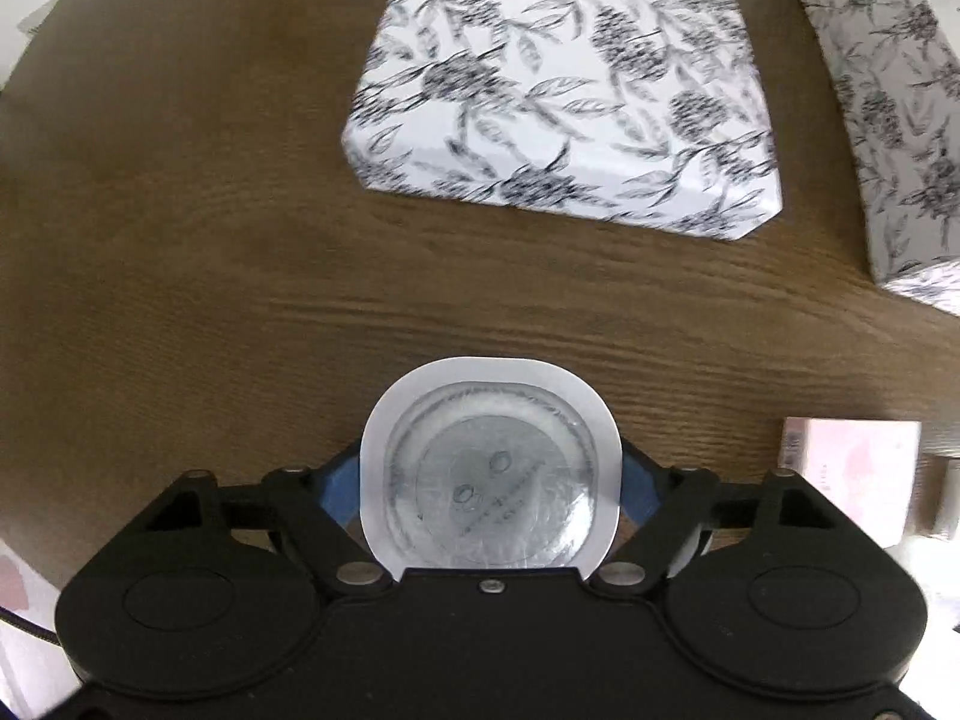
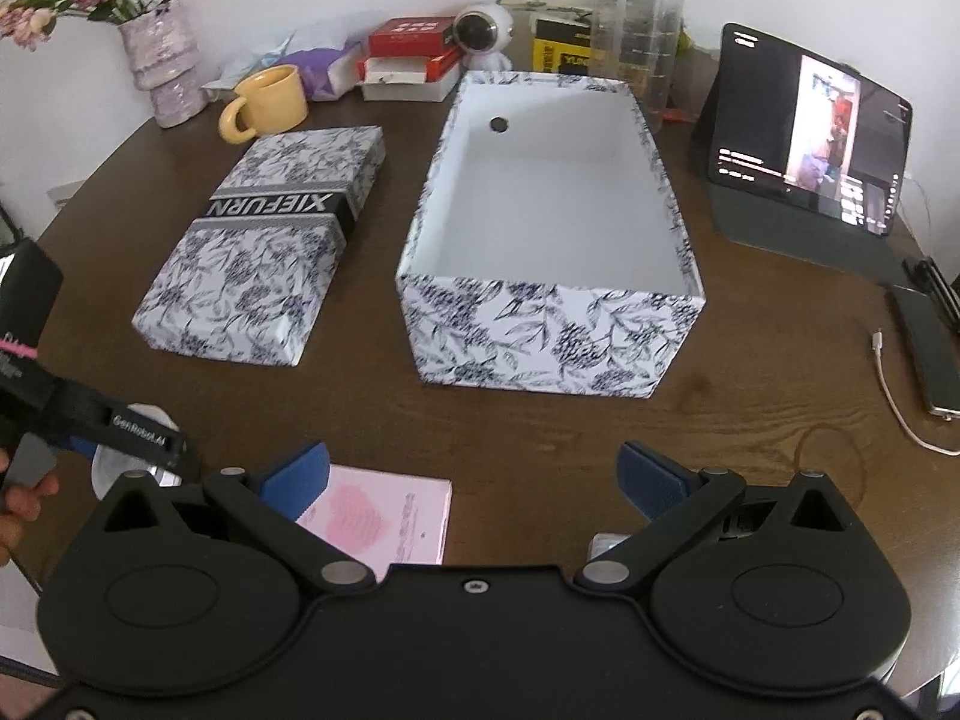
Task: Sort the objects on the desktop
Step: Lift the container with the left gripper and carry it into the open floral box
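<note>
My left gripper [image 1: 489, 474] is shut on a small white sealed cup [image 1: 489, 468] with a foil lid, held between its blue pads above the wooden table. The floral box lid [image 1: 558, 84] lies ahead of it. In the right wrist view the left gripper [image 2: 138, 450] shows at the lower left with the cup [image 2: 114, 462] under it. My right gripper [image 2: 474, 480] is open and empty above a pink card box [image 2: 384, 516]. The open floral box [image 2: 552, 228] stands ahead of it, empty inside.
The floral lid [image 2: 264, 252] lies left of the box. A yellow mug [image 2: 270, 102], vase [image 2: 165, 72], red boxes [image 2: 414, 54] and clear jug [image 2: 648, 42] stand at the back. A tablet [image 2: 810, 138], phone [image 2: 930, 354] and cable [image 2: 900, 402] are at right.
</note>
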Action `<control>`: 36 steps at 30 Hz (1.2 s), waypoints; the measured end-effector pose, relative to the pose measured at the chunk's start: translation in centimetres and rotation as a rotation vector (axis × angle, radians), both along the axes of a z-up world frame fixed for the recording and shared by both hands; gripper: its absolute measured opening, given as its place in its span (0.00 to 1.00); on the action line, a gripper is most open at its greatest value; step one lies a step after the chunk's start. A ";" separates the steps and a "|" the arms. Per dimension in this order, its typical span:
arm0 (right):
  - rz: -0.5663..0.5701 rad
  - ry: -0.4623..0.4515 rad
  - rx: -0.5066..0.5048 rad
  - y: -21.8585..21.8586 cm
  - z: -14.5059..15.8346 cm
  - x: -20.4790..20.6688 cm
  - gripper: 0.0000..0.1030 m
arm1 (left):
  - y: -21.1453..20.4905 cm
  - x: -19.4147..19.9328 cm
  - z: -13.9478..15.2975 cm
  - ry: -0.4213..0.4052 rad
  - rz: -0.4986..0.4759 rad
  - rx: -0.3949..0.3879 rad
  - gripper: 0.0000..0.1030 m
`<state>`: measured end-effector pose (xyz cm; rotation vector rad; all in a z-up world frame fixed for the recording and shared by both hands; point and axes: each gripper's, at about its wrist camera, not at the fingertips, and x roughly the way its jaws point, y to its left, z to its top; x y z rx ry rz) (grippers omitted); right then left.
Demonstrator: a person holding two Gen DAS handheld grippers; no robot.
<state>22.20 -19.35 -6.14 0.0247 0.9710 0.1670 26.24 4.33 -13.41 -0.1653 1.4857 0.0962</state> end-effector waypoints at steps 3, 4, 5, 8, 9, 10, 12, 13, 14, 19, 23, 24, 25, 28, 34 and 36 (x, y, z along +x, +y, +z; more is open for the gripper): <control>-0.004 0.005 0.000 -0.8 0.2 0.5 1.00 | -1.7 1.8 3.9 -0.076 -0.082 -0.063 0.77; 0.001 0.007 0.003 -1.2 0.3 0.7 1.00 | -2.6 2.5 5.5 -0.113 -0.115 -0.079 0.77; 0.007 0.008 0.006 -1.6 0.4 1.0 1.00 | -3.5 3.5 7.2 -0.152 -0.152 -0.093 0.77; 0.047 -0.017 0.014 -2.8 1.2 2.8 1.00 | -7.1 7.8 12.9 -0.275 -0.266 -0.132 0.78; 0.062 -0.027 0.017 -3.2 1.5 3.4 1.00 | -8.6 9.4 14.6 -0.313 -0.301 -0.139 0.78; 0.077 -0.037 0.020 -3.6 1.8 4.0 1.00 | -10.3 11.0 14.9 -0.342 -0.329 -0.136 0.78; 0.107 -0.059 0.022 -4.4 2.3 5.3 1.00 | -13.6 13.9 15.9 -0.388 -0.379 -0.128 0.78; 0.124 -0.072 0.021 -4.8 2.5 6.1 1.00 | -15.3 15.3 16.4 -0.411 -0.404 -0.124 0.78; 0.141 -0.085 0.021 -5.2 2.8 7.0 1.00 | -17.0 16.9 16.8 -0.427 -0.429 -0.109 0.78; 0.224 -0.118 0.021 -7.1 3.1 11.3 1.00 | -23.5 23.7 13.6 -0.403 -0.566 -0.019 0.78; 0.271 -0.098 0.019 -7.5 1.7 13.7 1.00 | -26.6 26.9 8.6 -0.319 -0.684 0.091 0.78; 0.280 -0.088 0.018 -7.6 1.3 14.2 1.00 | -27.1 27.2 7.5 -0.304 -0.712 0.125 0.78; 0.289 -0.079 0.020 -7.7 0.8 14.7 1.00 | -27.5 27.4 6.5 -0.289 -0.740 0.159 0.78; 0.313 -0.053 0.033 -7.8 -0.5 15.8 1.00 | -28.2 27.6 4.5 -0.259 -0.778 0.197 0.78; 0.347 -0.014 0.051 -7.7 -2.7 17.4 1.00 | -28.1 28.9 1.0 -0.229 -0.796 0.216 0.78; 0.352 -0.003 0.064 -7.8 -3.2 17.5 1.00 | -28.0 29.1 0.4 -0.231 -0.802 0.215 0.78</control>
